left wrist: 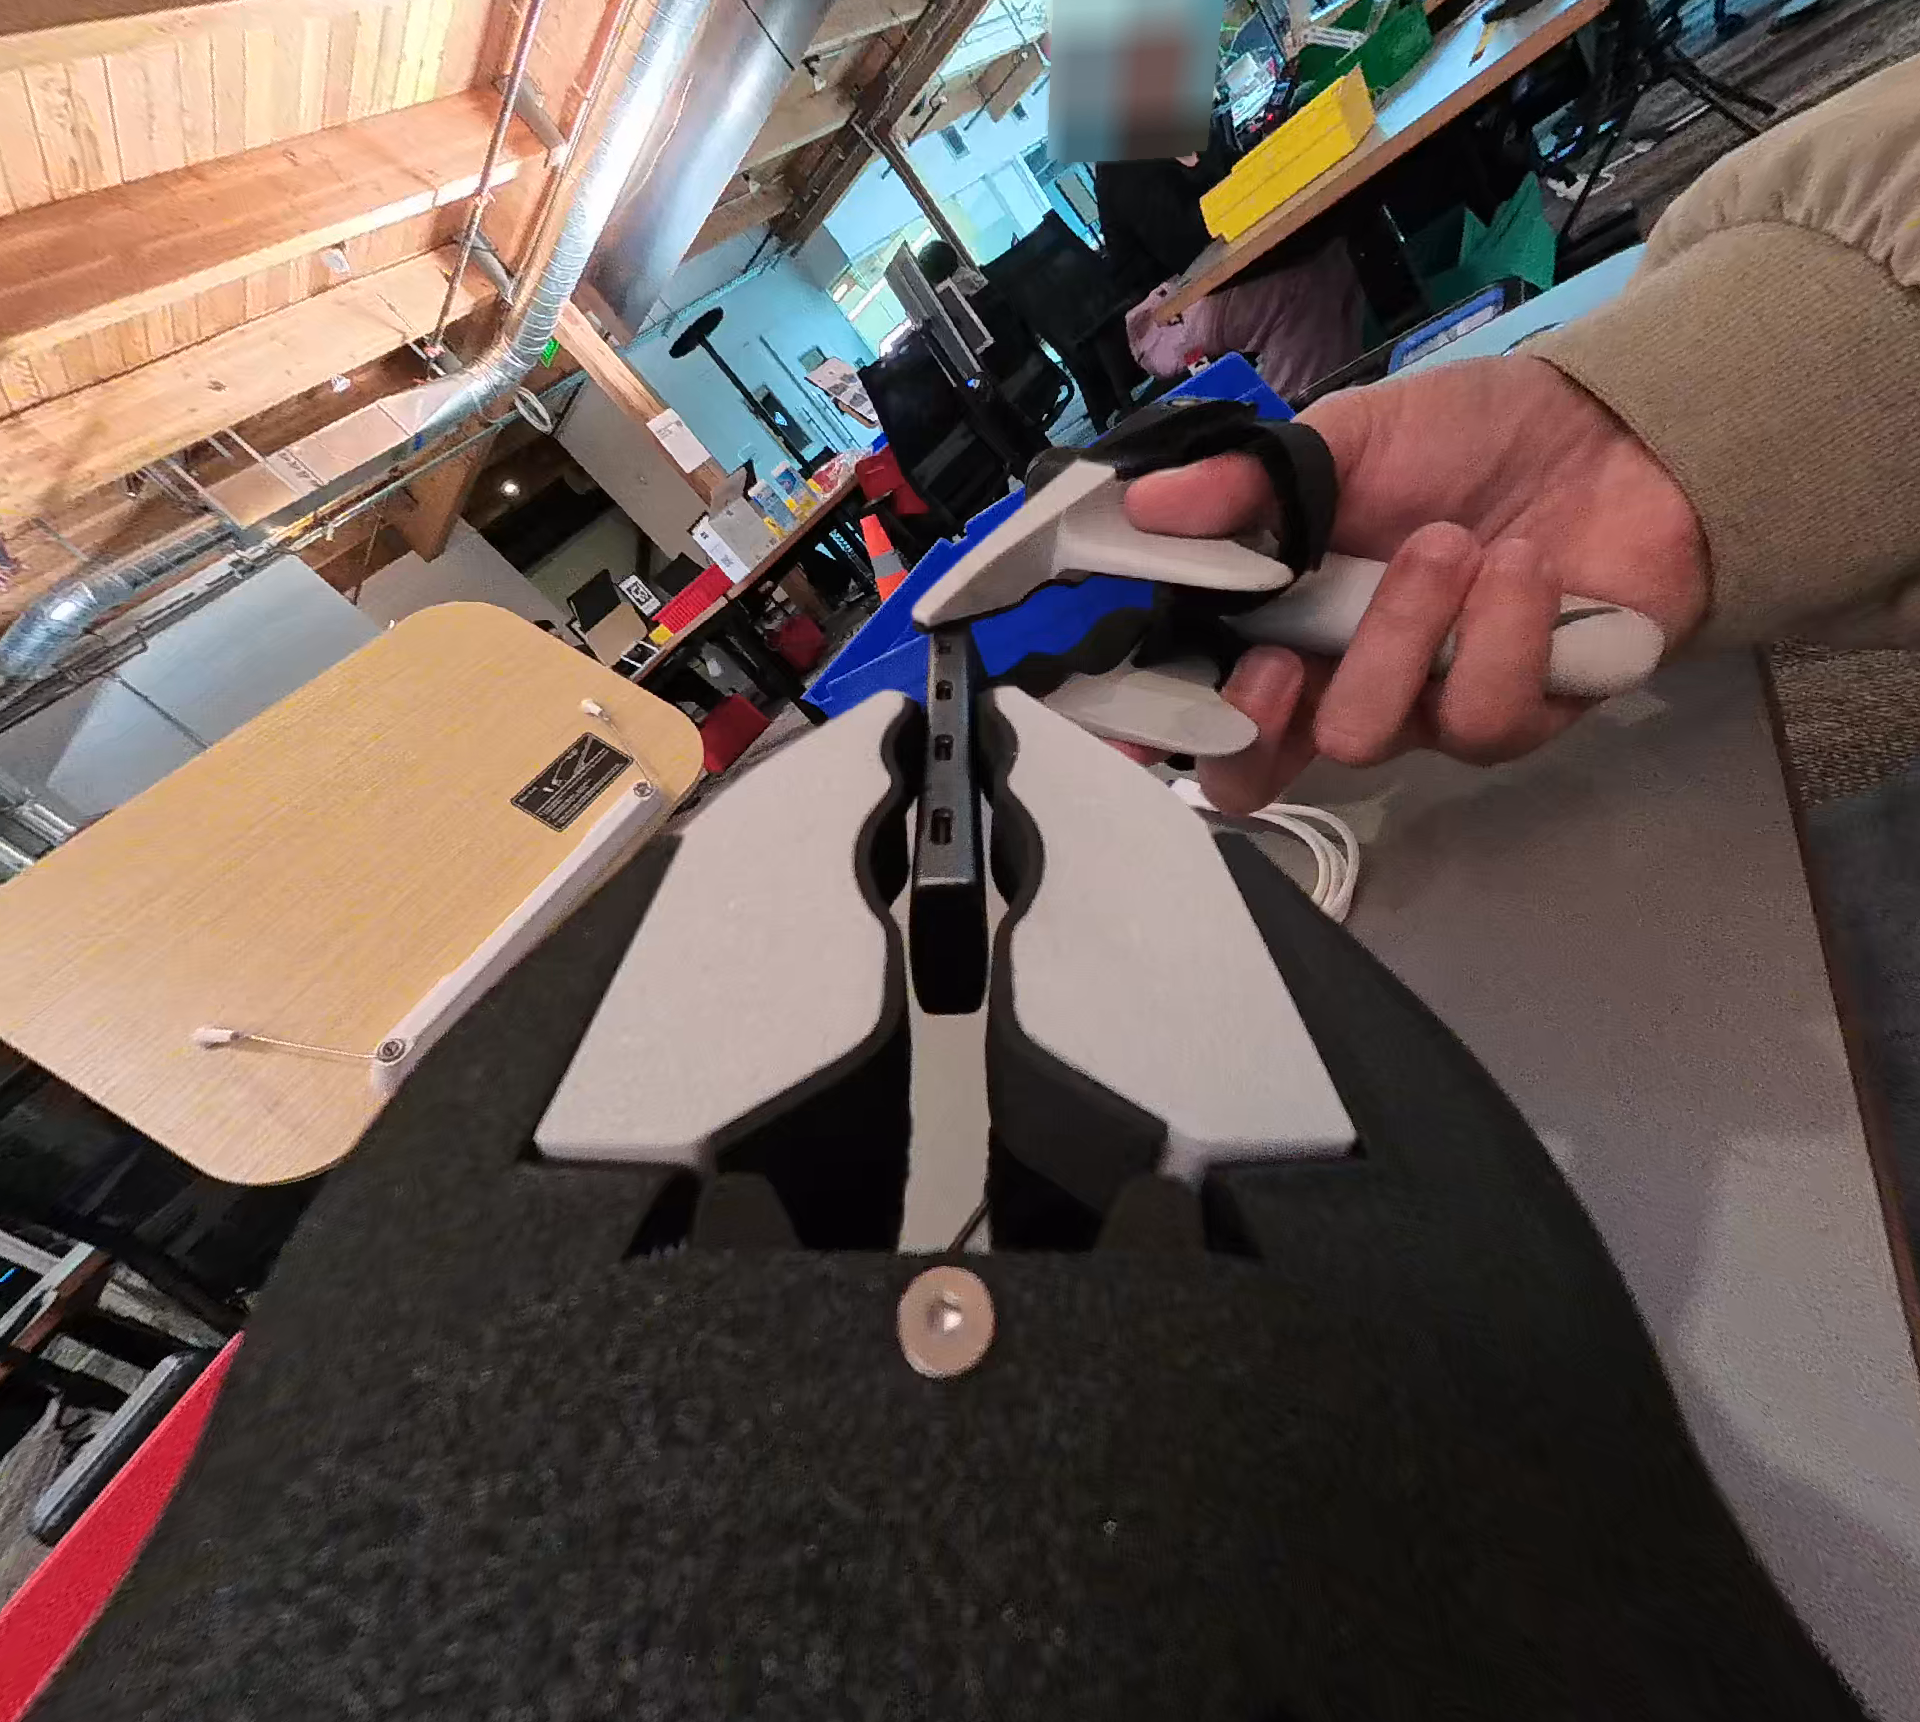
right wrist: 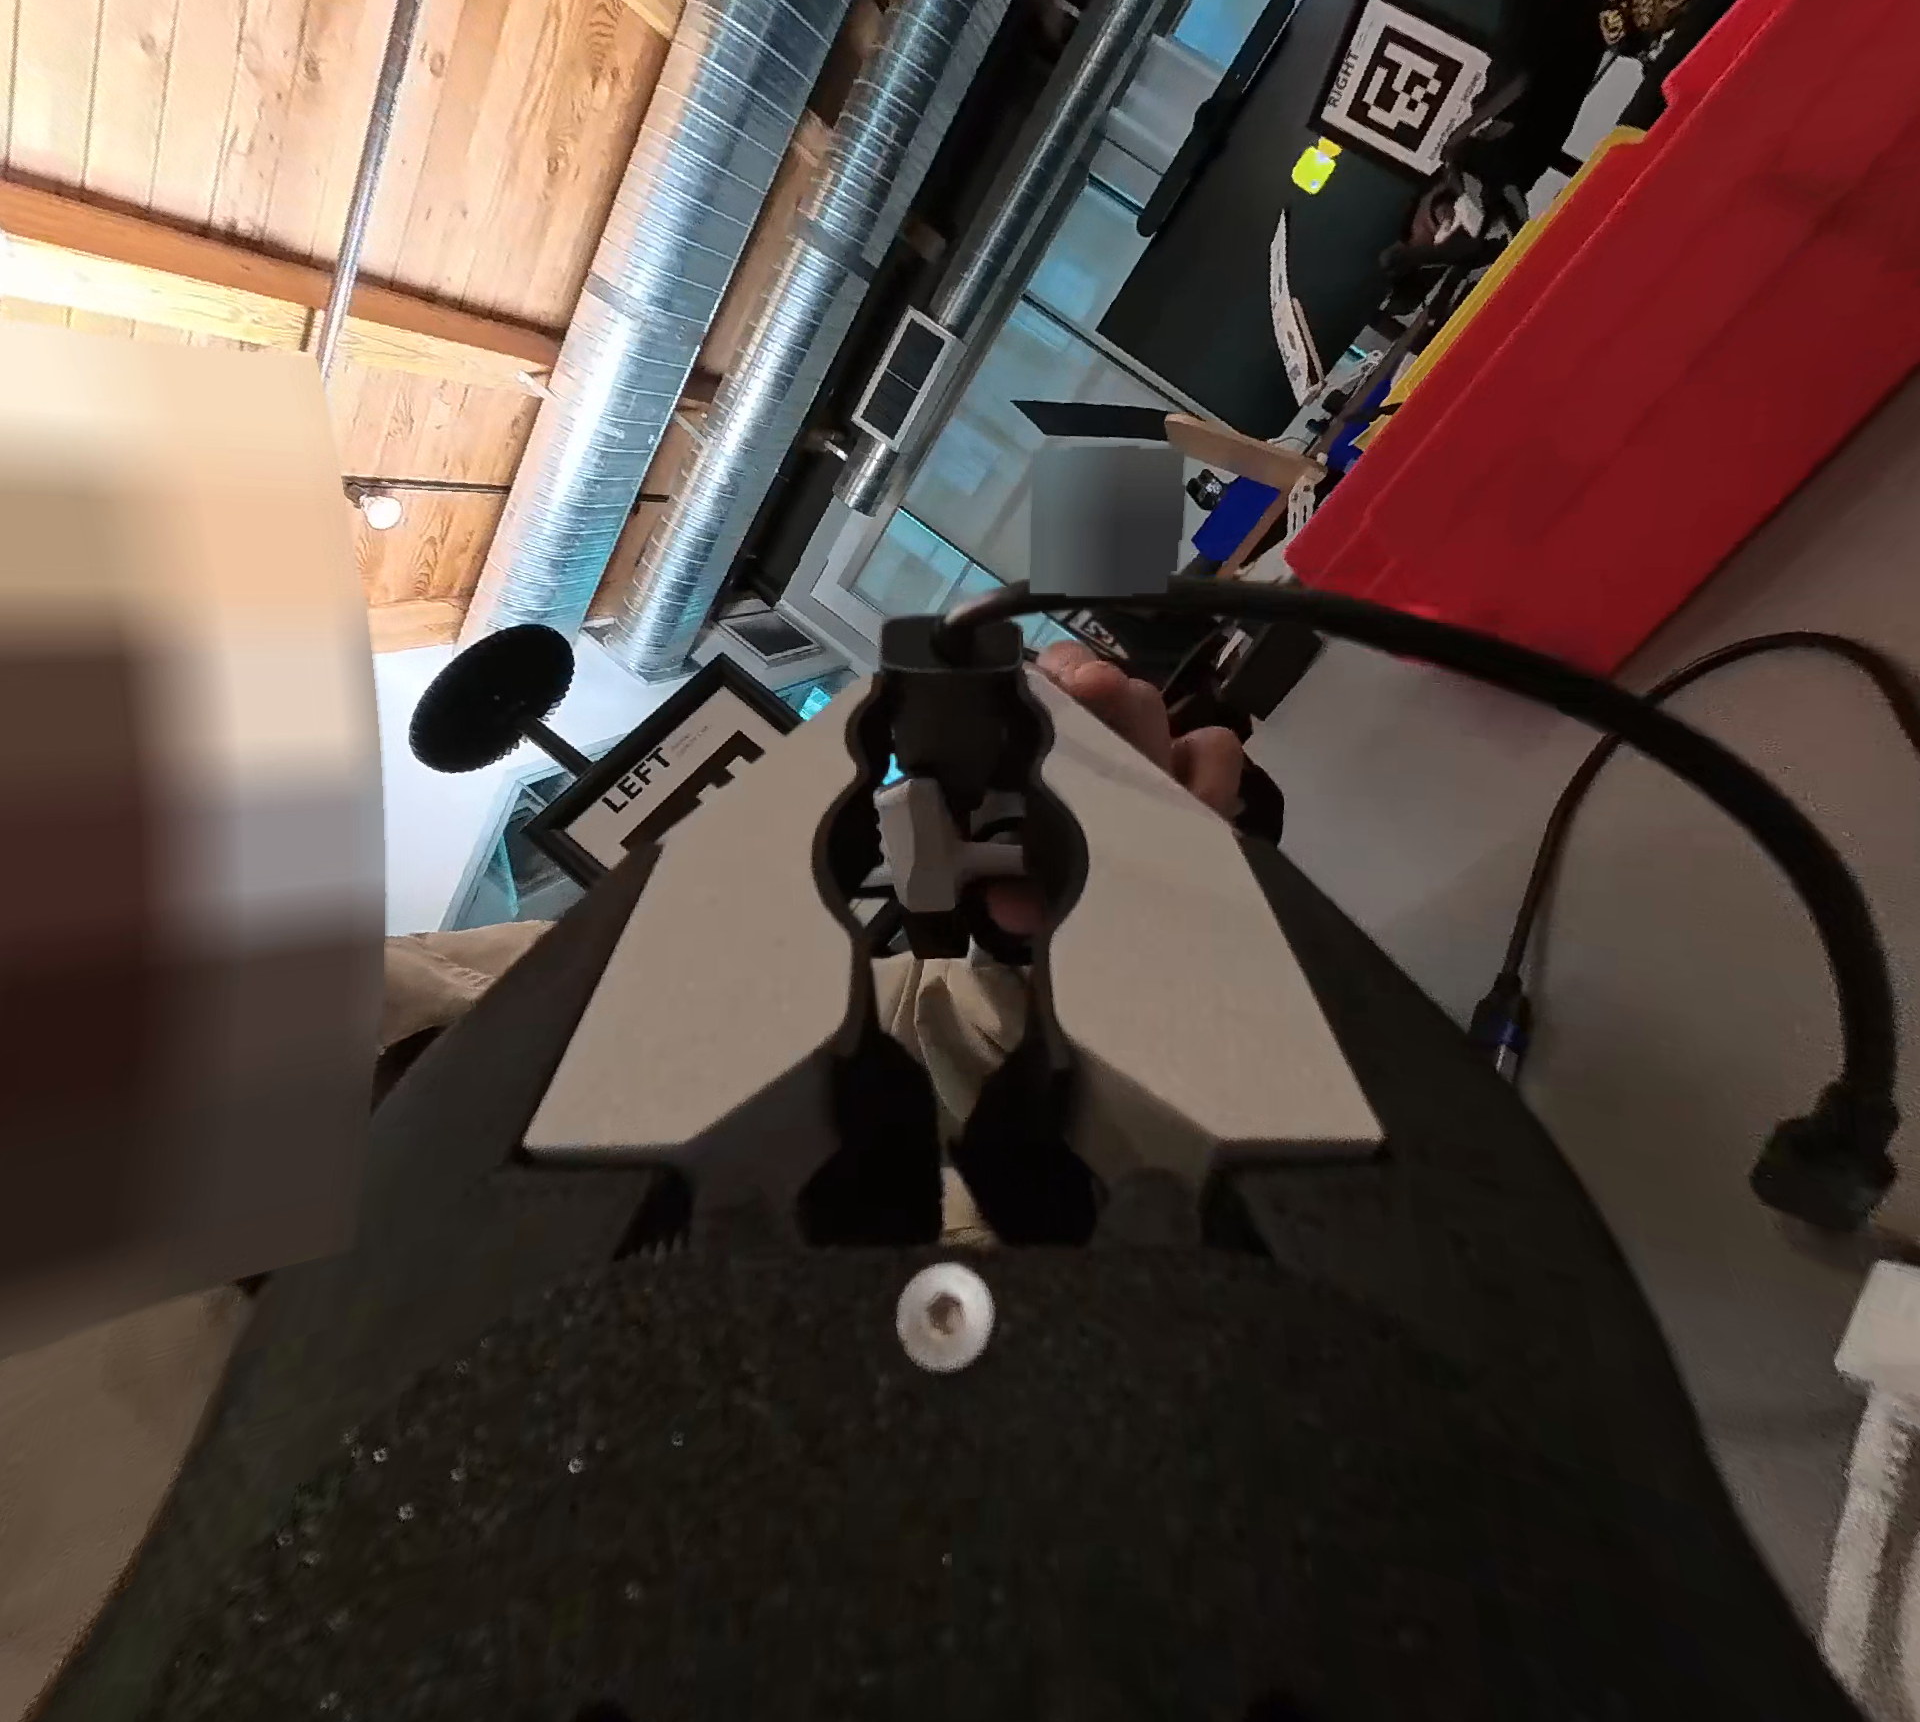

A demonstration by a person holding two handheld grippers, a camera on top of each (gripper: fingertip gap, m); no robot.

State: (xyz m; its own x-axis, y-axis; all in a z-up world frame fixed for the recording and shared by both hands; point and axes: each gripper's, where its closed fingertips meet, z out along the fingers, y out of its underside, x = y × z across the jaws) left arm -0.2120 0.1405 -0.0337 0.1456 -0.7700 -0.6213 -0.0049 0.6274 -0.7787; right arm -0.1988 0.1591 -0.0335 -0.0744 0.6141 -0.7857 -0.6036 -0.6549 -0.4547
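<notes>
The left hand-held gripper (left wrist: 948, 799) is clamped on a slim black port hub (left wrist: 948, 851) held upright above the counter (left wrist: 1558, 997). The right hand-held gripper (right wrist: 948, 716) pinches a black cable plug (right wrist: 948, 649) just beside it; steady alignment looks essential.

Counts of what shows across the two wrist views

Two grippers: the left gripper (left wrist: 948, 716) and the right gripper (right wrist: 951, 696), each with two grey fingers. One slim black hub (left wrist: 948, 841) with four ports showing along its edge. One thick black cable (right wrist: 1558, 685) and one thinner black cable (right wrist: 1548, 851). One coiled white cable (left wrist: 1330, 851). One wooden board (left wrist: 312, 862). One red bin (right wrist: 1662, 322) in the right view; one blue bin (left wrist: 1039, 623) and one yellow tray (left wrist: 1288, 155) in the left. Three metal ducts (right wrist: 727, 218) overhead.
</notes>
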